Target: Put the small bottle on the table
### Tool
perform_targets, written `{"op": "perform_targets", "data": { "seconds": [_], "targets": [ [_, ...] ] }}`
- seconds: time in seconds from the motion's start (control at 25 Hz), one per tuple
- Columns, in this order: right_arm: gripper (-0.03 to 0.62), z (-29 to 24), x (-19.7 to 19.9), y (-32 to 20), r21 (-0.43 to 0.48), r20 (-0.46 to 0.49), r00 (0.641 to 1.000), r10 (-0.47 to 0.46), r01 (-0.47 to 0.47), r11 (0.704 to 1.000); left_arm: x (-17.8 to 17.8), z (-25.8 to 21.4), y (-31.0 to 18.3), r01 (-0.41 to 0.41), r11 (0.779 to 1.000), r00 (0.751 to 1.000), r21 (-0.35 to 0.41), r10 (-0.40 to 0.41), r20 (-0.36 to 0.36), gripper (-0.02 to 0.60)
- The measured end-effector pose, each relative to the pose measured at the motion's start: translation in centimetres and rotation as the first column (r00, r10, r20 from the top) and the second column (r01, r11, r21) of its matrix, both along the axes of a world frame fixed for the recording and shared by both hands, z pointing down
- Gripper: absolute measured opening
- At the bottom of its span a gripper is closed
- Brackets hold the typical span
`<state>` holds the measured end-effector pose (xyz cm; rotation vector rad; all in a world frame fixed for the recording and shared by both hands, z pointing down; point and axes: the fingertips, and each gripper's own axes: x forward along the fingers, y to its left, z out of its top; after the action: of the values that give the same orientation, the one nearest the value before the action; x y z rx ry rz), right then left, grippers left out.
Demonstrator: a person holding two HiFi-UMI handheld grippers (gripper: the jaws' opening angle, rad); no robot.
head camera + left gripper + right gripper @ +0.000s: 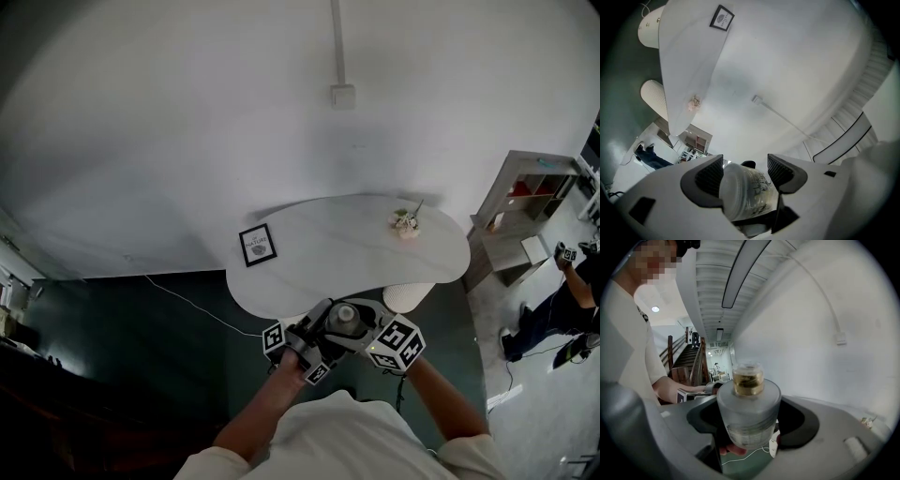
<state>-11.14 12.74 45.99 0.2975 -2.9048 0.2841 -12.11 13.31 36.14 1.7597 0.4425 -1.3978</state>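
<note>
The small bottle, frosted glass with a short cap, hangs in the air over the near edge of the white oval table. Both grippers meet on it. In the left gripper view the bottle lies between the ribbed pads of the left gripper, one round end toward the camera and both pads against its sides. In the right gripper view the bottle stands upright, cap up, between the dark pads of the right gripper. The left gripper and right gripper sit side by side.
On the table stand a black picture frame at the left and a small flower pot at the far right. A white stool is tucked under the near edge. A shelf unit and another person are at the right.
</note>
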Motion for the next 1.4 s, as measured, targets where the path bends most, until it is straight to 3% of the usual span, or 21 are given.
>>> {"op": "perform_targets", "data": {
  "seconds": [0.48,0.96,1.4],
  "targets": [
    [0.347,1.3,4.3,-3.5,-0.019,-0.005,0.999,0.038,-0.038,0.999,4.4,1.3,-3.7,-0.039,0.999,0.999,-0.017,0.039,0.006,0.279],
    [0.347,2.1,4.9,-5.4,-0.042,-0.026,0.998,0.049,-0.05,0.998,4.8,2.1,-5.8,-0.046,0.998,0.999,-0.038,0.045,-0.008,0.279],
    [0.347,3.4,4.5,-12.3,-0.073,-0.045,0.995,0.094,-0.097,0.993,4.3,3.5,-13.1,-0.095,0.993,0.995,-0.073,0.093,-0.022,0.279]
  ]
}}
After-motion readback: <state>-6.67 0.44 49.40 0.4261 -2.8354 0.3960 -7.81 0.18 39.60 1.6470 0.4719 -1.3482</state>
